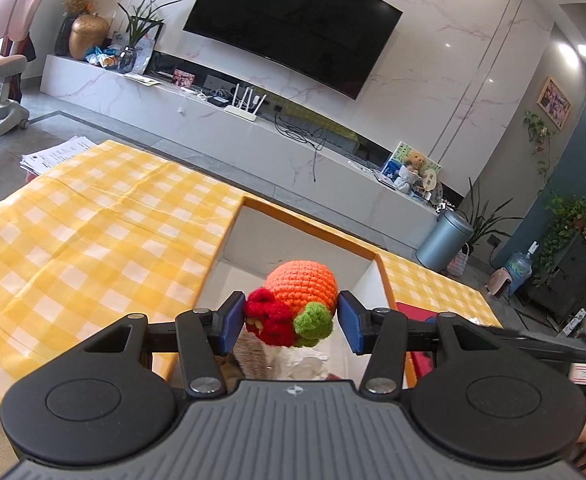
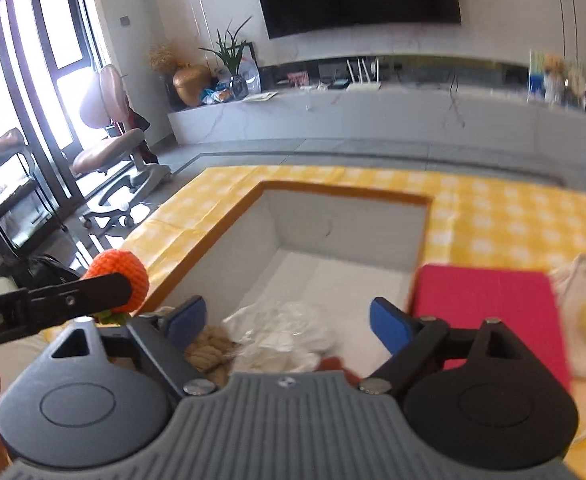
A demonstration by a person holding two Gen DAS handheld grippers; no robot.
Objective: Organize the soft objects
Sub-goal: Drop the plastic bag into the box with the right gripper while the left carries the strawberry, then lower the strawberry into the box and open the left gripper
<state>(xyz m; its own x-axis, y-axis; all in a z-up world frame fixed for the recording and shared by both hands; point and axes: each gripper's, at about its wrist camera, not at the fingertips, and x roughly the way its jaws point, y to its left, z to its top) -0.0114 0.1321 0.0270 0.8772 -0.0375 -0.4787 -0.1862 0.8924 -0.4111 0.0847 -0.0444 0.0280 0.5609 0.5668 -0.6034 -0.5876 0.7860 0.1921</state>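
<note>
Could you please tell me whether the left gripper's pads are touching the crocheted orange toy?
Touching: the left wrist view shows the left gripper with both pads pressed against the crocheted orange toy.

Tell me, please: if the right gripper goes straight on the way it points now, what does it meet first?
Probably the crumpled white plastic bag lying inside the white open-topped box; the right gripper is open and empty, though depth is unclear.

An orange crocheted toy (image 1: pixel 303 286) with red and green knitted parts is clamped between the left gripper's (image 1: pixel 292 316) blue pads.
</note>
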